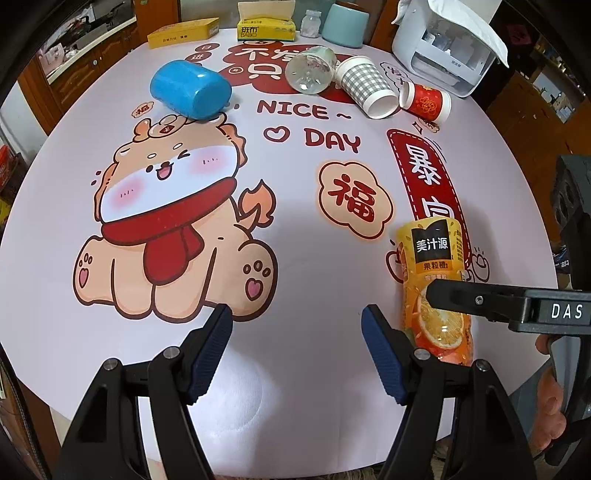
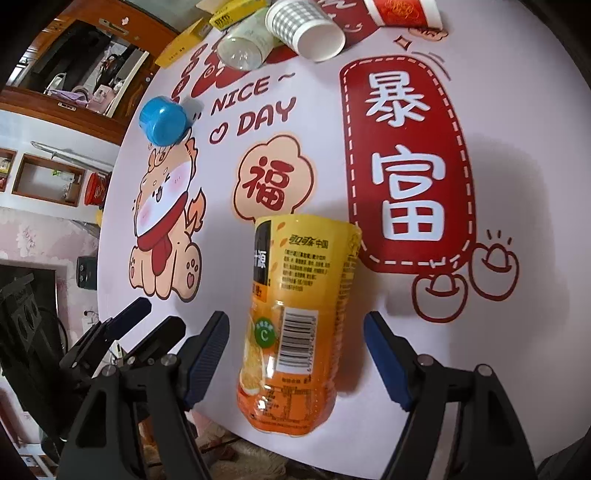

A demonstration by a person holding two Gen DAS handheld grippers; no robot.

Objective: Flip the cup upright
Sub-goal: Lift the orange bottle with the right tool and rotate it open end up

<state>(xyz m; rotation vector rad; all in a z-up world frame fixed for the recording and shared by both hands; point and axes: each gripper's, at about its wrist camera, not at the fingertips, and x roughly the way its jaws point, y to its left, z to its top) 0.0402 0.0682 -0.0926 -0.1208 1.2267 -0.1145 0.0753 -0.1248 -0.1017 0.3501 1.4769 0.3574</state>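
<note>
An orange juice-label cup [image 2: 295,325] made from a cut bottle lies on its side near the table's front edge, between the fingers of my open right gripper [image 2: 295,354], which do not touch it. It also shows in the left wrist view [image 1: 436,295], partly behind a right gripper finger [image 1: 480,301]. My left gripper [image 1: 297,350] is open and empty over bare tablecloth, left of that cup. A blue cup [image 1: 190,90], a clear cup [image 1: 310,70], a checked paper cup [image 1: 367,86] and a red paper cup [image 1: 424,101] lie on their sides at the far side.
The round table [image 1: 295,240] has a printed cartoon cloth. At the far edge stand a yellow box [image 1: 183,33], a tissue box [image 1: 266,22], a small jar [image 1: 312,22], a teal canister [image 1: 345,24] and a white appliance [image 1: 447,48].
</note>
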